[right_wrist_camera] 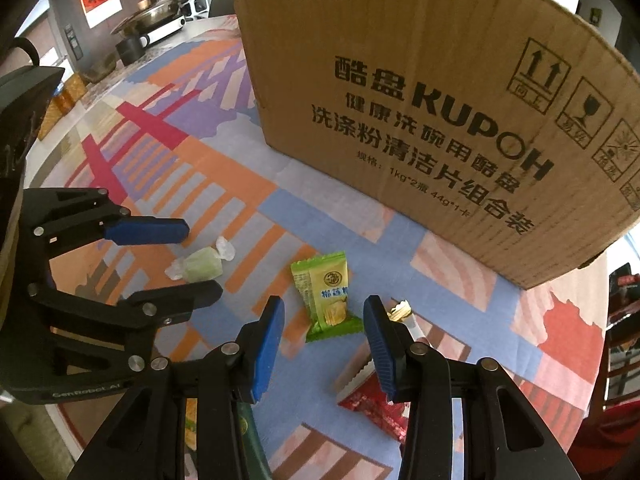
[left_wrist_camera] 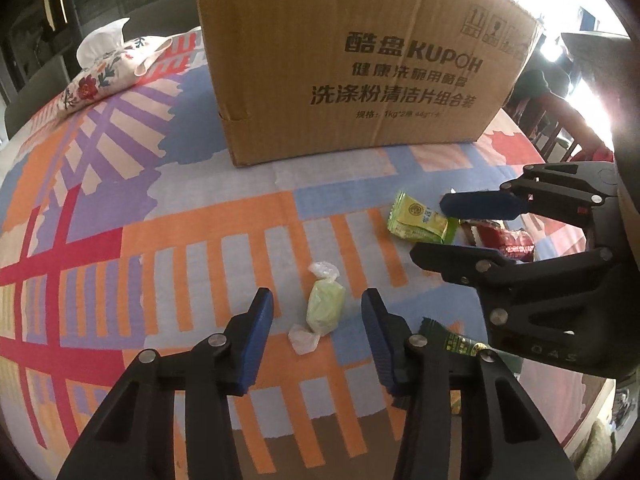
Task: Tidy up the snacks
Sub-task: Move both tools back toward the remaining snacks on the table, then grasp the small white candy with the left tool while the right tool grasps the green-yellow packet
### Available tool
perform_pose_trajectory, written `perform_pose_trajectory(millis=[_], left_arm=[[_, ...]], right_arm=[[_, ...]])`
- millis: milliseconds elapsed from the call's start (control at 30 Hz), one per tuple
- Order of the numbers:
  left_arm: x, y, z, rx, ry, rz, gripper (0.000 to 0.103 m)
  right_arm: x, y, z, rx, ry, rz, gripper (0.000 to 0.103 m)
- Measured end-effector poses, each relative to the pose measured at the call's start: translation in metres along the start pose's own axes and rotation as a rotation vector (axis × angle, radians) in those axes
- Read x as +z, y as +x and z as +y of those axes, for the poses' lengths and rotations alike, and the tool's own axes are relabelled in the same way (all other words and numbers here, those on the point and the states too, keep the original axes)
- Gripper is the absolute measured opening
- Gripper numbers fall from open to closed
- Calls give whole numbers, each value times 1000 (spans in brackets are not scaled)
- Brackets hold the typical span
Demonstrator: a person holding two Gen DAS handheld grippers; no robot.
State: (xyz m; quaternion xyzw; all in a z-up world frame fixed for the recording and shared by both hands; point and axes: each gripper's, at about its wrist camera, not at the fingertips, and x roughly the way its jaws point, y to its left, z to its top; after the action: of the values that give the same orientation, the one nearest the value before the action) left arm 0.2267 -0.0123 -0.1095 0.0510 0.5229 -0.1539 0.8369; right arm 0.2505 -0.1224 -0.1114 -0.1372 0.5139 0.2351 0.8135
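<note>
A pale green twist-wrapped candy (left_wrist_camera: 325,307) lies on the patterned tablecloth, between the open fingers of my left gripper (left_wrist_camera: 317,316). It also shows in the right wrist view (right_wrist_camera: 202,266). A green-yellow snack packet (right_wrist_camera: 328,296) lies between the open fingers of my right gripper (right_wrist_camera: 324,326), and shows in the left wrist view (left_wrist_camera: 420,219). A red snack packet (right_wrist_camera: 376,400) lies by the right gripper's right finger; it shows too in the left view (left_wrist_camera: 508,240). A dark green packet (left_wrist_camera: 456,340) lies beside the left gripper's right finger. Neither gripper holds anything.
A big brown cardboard box (left_wrist_camera: 352,60) stands behind the snacks, also seen in the right view (right_wrist_camera: 440,100). A floral tissue cover (left_wrist_camera: 108,68) lies at the far left. A small gold wrapper (right_wrist_camera: 400,310) lies by the right gripper. Pots (right_wrist_camera: 156,20) stand on a counter beyond the table.
</note>
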Motion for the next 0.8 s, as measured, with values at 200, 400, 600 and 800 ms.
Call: perform_pose_trajectory(millis=[200, 400, 600, 800], left_arm=[[2, 2, -2, -5, -5, -4, 33], [3, 2, 1, -18, -32, -10, 19], [2, -10, 2, -25, -48, -37, 19], [1, -32, -4, -17, -32, -96, 19]], right_arm=[[3, 8, 1, -9, -3, 11, 36], [3, 8, 6, -22, -3, -4, 29], [-2, 0, 8, -7, 41, -28, 28], [-5, -22, 8, 2, 72, -75, 28]])
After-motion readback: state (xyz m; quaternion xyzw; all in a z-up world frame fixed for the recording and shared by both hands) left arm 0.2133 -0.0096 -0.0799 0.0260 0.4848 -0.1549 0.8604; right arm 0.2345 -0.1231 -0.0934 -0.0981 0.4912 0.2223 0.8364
